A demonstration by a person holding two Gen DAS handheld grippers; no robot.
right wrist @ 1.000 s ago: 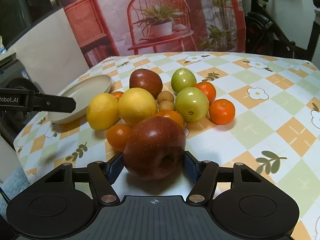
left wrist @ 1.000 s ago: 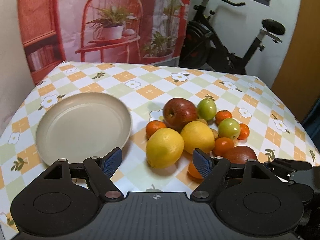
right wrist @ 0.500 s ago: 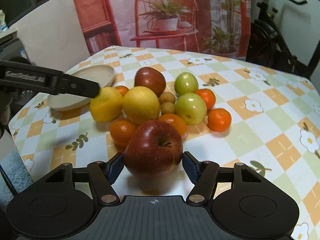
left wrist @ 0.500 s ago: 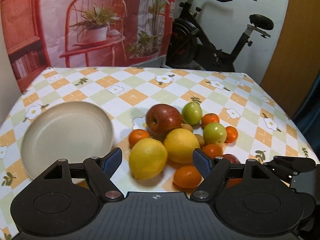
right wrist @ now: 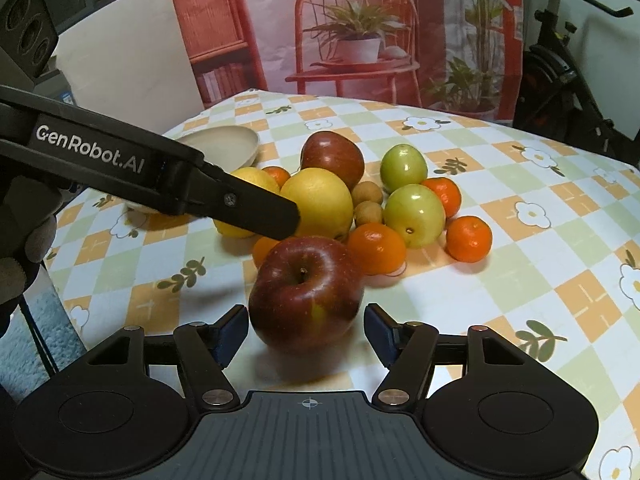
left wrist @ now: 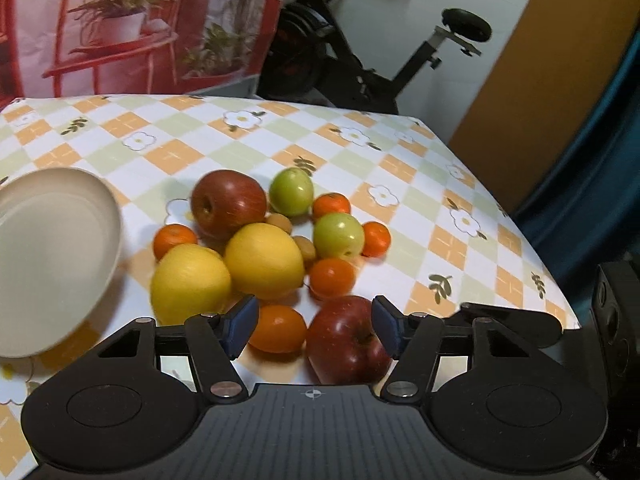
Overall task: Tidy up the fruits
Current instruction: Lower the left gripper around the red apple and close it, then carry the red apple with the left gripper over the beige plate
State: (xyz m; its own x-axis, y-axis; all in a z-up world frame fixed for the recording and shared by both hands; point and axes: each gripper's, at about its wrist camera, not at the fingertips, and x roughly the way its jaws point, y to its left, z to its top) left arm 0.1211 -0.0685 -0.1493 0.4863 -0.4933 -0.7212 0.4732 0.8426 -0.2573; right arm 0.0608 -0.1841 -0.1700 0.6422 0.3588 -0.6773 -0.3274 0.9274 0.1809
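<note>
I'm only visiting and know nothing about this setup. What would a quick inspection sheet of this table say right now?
Surface: checked flower tablecloth, no spills seen.
Job's things: empty beige plate; beside it a pile of fruit: near red apple, far red apple, two yellow fruits, two green fruits, mandarins, small brown fruits.
Clutter: nothing seen.
Grippers: left gripper open over the pile's near edge, jaws just been closing, pressing nothing; right gripper open, flanking the near red apple.
Cables: nothing seen.
Surroundings: exercise bike, printed backdrop.
</note>
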